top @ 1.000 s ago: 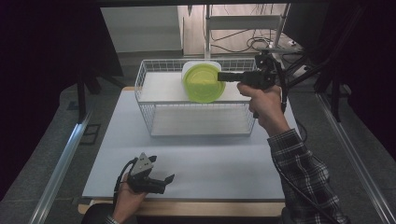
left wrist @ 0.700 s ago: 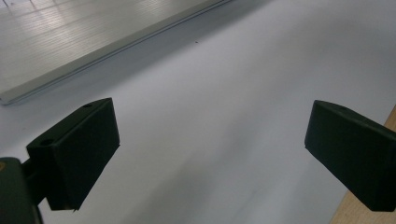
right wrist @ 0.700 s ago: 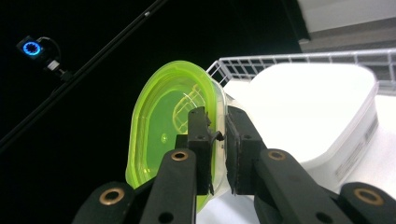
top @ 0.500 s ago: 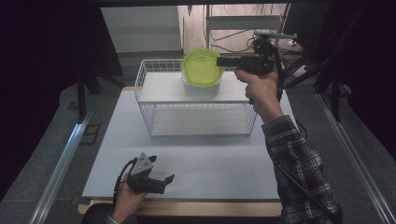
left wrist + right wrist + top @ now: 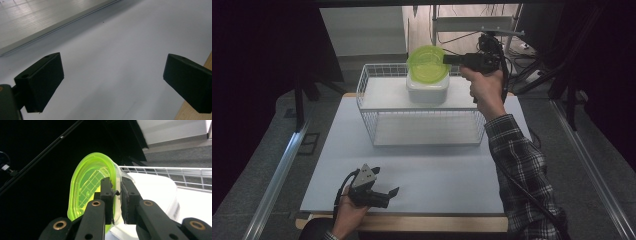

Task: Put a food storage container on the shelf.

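Observation:
A translucent green lid [image 5: 426, 63] hangs tilted above a white tub [image 5: 427, 91] that stands in the far part of a white wire basket [image 5: 362, 86]. My right gripper [image 5: 447, 59] is shut on the lid's right rim. In the right gripper view both jaws pinch the edge of the green lid [image 5: 85, 182], with the white tub [image 5: 155, 187] below and behind it. My left gripper [image 5: 390, 196] rests in a hand at the table's front edge. Its jaws stand wide apart over the bare mat in the left gripper view, so the left gripper [image 5: 112, 82] is open and holds nothing.
A white mat [image 5: 437, 170] covers the table, with a wooden edge [image 5: 200, 115] showing at the front. The basket [image 5: 175, 171] takes up the far middle. Metal rails run along both sides of the table, and a rack with cables stands behind the basket.
My right gripper has lifted the green lid off the white tub, up and away from me, and tipped it more on edge. The left gripper has stayed put.

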